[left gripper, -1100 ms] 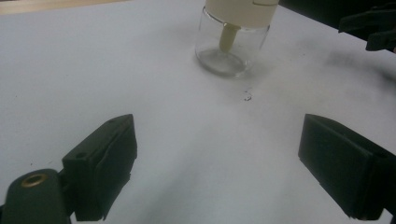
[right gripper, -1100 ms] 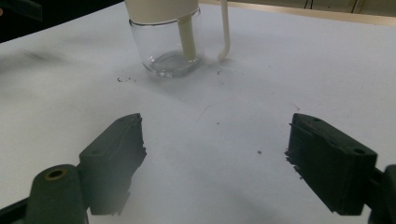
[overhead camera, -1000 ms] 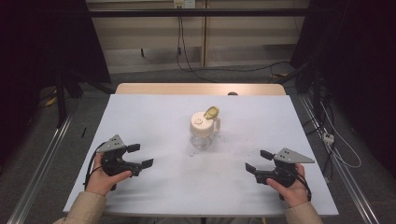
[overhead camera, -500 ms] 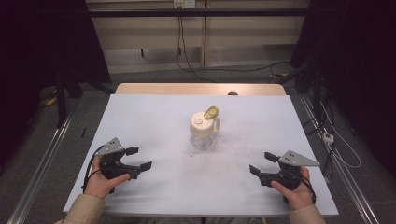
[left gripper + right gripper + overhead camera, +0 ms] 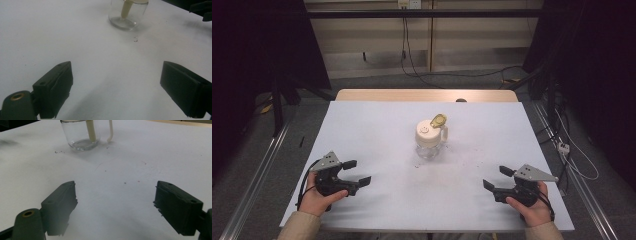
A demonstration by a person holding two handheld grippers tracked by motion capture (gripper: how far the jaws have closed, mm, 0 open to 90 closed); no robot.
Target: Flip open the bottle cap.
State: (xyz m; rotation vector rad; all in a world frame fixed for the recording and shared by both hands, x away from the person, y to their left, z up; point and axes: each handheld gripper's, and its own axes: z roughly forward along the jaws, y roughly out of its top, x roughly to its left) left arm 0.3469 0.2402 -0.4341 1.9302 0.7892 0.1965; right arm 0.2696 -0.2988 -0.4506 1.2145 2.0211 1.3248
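A clear glass jar (image 5: pixel 430 141) with a cream lid and a flipped-up yellowish cap stands upright at the middle of the white table (image 5: pixel 377 125). Its base shows at the top of the left gripper view (image 5: pixel 127 15) and of the right gripper view (image 5: pixel 80 137), with a cream straw inside. My left gripper (image 5: pixel 357 172) rests near the front left edge, open and holding nothing. My right gripper (image 5: pixel 497 177) sits near the front right edge, also open and holding nothing. Both are well short of the jar.
Small dark crumbs (image 5: pixel 472 150) are scattered on the table around the jar. Cables (image 5: pixel 562 145) run along the floor to the right of the table. A wooden strip (image 5: pixel 427 95) edges the table's far side.
Both hands have drawn back toward the table's front edge, the right one more than the left. The jar has not moved.
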